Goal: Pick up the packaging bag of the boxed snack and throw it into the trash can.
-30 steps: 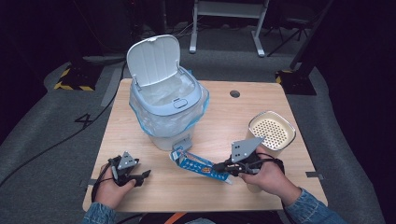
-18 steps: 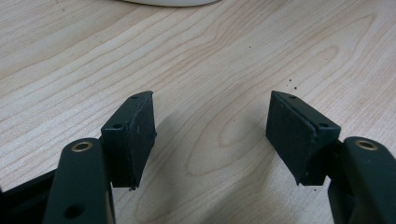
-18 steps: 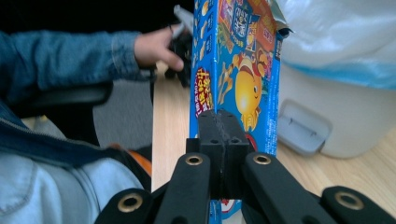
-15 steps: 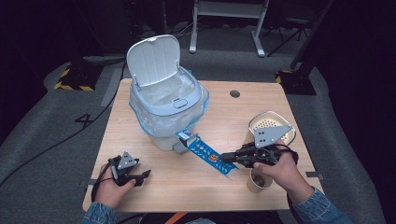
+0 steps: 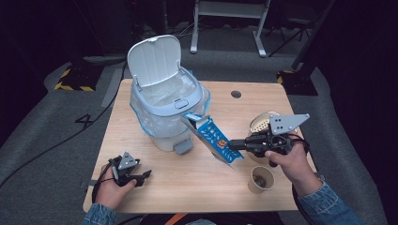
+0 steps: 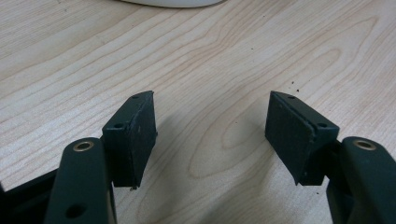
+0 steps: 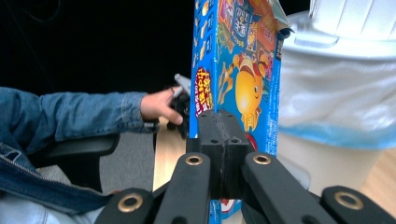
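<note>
Blue cardboard snack box [image 5: 212, 139] with orange cartoon print is held off the light wooden table [image 5: 197, 187], tilted, with its upper end leaning against the front rim of the white plastic bin [image 5: 162, 101] and its lower end toward my right hand.

1. Right tongs [image 5: 233, 146]: I hold these in my right hand [image 5: 291, 161]. In the right gripper view the two black jaws are pressed together on the lower edge of the box [image 7: 236, 70], and the printed face of the box rises straight up from them. Behind the box in that view stands the bin wall with its clear liner [image 7: 336, 93], which shows a blue band low down.

2. Left tongs [image 5: 142, 177]: I hold these in my left hand [image 5: 109, 187] near the front left corner of the table, well apart from the box. In the left gripper view the jaws stand wide, with bare wood grain [image 6: 210, 93] between the two pads and nothing gripped.

3. Bin: it stands at the back left of the table, its hinged lid [image 5: 154, 60] raised upright. A grey foot pedal [image 5: 184, 146] projects from its base, just beside the box.

4. Other items: a brown paper cup [image 5: 261, 179] stands on the table near my right hand. A round cream perforated dish [image 5: 261, 123] lies behind the right tongs, partly hidden by the grey three-cornered plate [image 5: 284, 123].
</note>
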